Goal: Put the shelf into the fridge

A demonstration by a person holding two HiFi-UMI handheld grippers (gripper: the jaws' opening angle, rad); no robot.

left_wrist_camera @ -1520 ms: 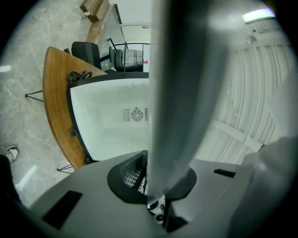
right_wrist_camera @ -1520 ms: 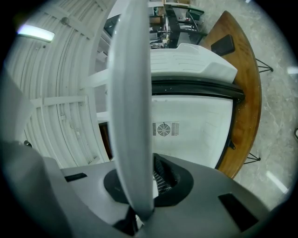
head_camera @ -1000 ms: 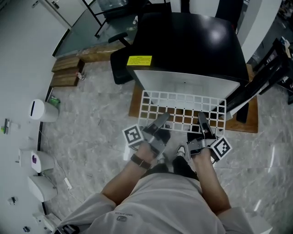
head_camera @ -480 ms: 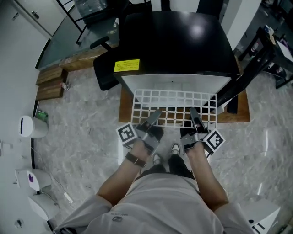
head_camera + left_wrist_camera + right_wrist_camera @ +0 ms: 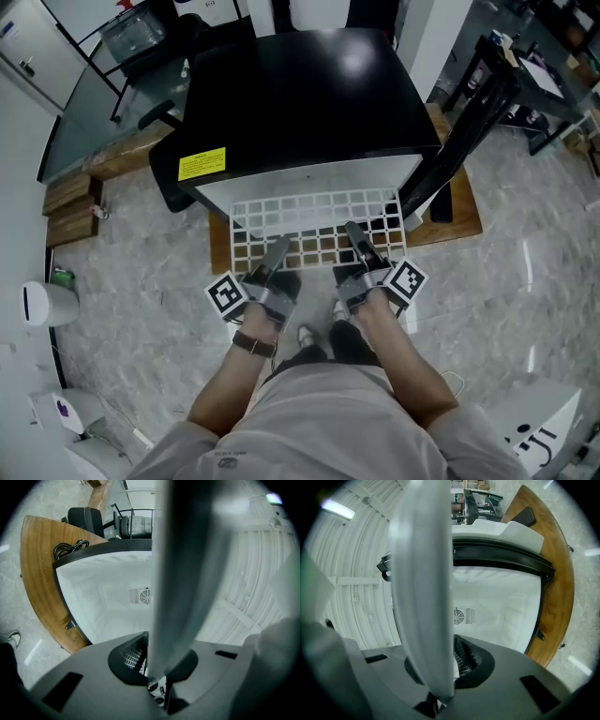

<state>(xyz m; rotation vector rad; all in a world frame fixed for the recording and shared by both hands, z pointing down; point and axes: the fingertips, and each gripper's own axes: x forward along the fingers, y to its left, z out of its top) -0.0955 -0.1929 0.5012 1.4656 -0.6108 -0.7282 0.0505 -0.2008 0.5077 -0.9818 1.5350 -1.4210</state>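
A white wire grid shelf (image 5: pixel 319 223) is held level in front of the open black fridge (image 5: pixel 300 103), its far edge at the fridge's white mouth. My left gripper (image 5: pixel 273 264) is shut on the shelf's near edge at the left. On the right, my right gripper (image 5: pixel 360 246) is shut on the same edge. In the left gripper view the shelf (image 5: pixel 187 569) is a blurred white bar running up from the left gripper (image 5: pixel 157 679), with the fridge's white inside (image 5: pixel 108 611) behind. The right gripper view shows the shelf (image 5: pixel 423 588) rising from the right gripper (image 5: pixel 440 691).
The fridge stands on a wooden board (image 5: pixel 455 223) over a marble floor. Its open door (image 5: pixel 464 127) sticks out at the right. A black chair (image 5: pixel 172 183) and wooden blocks (image 5: pixel 66 195) lie to the left, white bins (image 5: pixel 42 305) at the far left.
The head view has swung, so the fridge and shelf sit further left in the picture. Both grippers keep their hold on the shelf at the fridge's mouth.
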